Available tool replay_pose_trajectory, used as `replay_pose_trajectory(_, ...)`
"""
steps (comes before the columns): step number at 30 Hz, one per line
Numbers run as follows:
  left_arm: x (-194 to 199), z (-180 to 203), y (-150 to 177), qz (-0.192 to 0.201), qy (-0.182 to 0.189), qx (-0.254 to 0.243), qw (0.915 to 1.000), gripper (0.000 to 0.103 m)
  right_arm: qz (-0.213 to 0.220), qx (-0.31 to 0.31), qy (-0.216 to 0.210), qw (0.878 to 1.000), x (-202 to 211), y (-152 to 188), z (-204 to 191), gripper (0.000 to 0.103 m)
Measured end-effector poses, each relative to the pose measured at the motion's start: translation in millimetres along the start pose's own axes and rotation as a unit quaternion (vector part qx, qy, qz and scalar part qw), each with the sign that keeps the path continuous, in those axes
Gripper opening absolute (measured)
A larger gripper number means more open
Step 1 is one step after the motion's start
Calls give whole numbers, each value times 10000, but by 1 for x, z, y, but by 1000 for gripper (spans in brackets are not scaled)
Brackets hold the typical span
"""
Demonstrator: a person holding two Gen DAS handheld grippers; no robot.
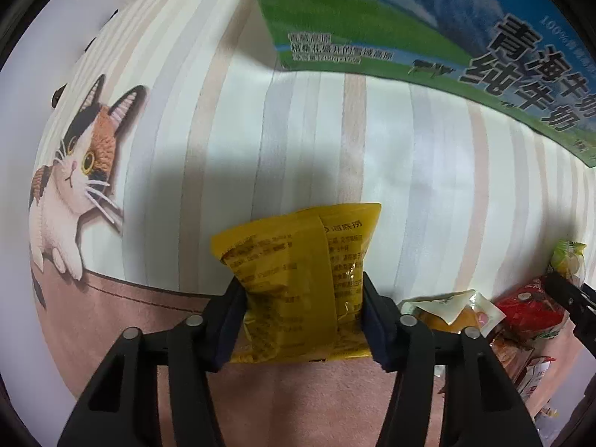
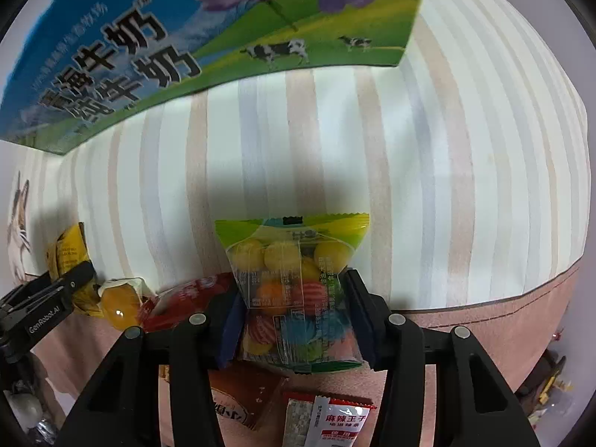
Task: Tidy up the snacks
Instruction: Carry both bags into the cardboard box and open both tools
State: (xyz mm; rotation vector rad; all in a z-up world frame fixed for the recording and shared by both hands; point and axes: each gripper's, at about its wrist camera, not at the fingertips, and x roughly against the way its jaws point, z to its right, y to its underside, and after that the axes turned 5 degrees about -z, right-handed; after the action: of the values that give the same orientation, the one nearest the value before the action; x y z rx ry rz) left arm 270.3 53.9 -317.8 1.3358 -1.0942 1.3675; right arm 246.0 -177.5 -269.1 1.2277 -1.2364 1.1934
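Observation:
My left gripper [image 1: 300,298] is shut on a yellow snack packet [image 1: 298,260] and holds it upright above the pink cloth. My right gripper [image 2: 294,298] is shut on a clear green-topped bag of coloured candy balls [image 2: 294,275], also lifted. The left gripper and its yellow packet also show at the far left of the right wrist view [image 2: 67,257]. A large milk carton box [image 1: 428,29] with blue and green print stands behind, also in the right wrist view [image 2: 186,37].
Loose snacks lie on the pink cloth [image 1: 298,402]: an orange jelly cup [image 2: 119,305], a red packet [image 2: 178,298], a brown box [image 2: 238,402] and a red-and-white sachet [image 2: 335,421]. The striped cloth [image 1: 372,149] with a cat print [image 1: 78,171] stretches ahead.

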Motion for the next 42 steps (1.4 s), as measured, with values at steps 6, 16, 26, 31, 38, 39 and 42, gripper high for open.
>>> replay_pose_trajectory(6, 43, -7, 18, 289, 241, 3, 9993, 52, 241, -99, -371, 9990, 30, 2, -6, 53)
replay_pose_trajectory(16, 181, 18, 3, 1115, 1171, -469, 9857, 52, 1056, 66, -1286, 9860, 135, -2, -11, 52)
replay_pose_trajectory(26, 200, 48, -121, 987, 1349, -744, 9831, 52, 1313, -43, -1125, 9849, 197, -94, -13, 52)
replay_pose_trajectory(31, 171, 52, -163, 489, 1313, -711, 9876, 52, 1020, -266, -940, 9900, 188, -132, -1, 52)
replay_pose_trajectory(38, 133, 65, -185, -24, 1289, -802, 9884, 53, 800, -489, -813, 9923, 160, -155, 8, 52)
replay_pose_trajectory(39, 129, 67, -186, -125, 1276, -806, 9885, 53, 789, -513, -798, 9924, 157, -157, 9, 52)
replay_pose_trajectory(42, 117, 70, -187, -290, 1263, -743, 9888, 60, 611, -652, -707, 9935, 148, -167, 14, 60)
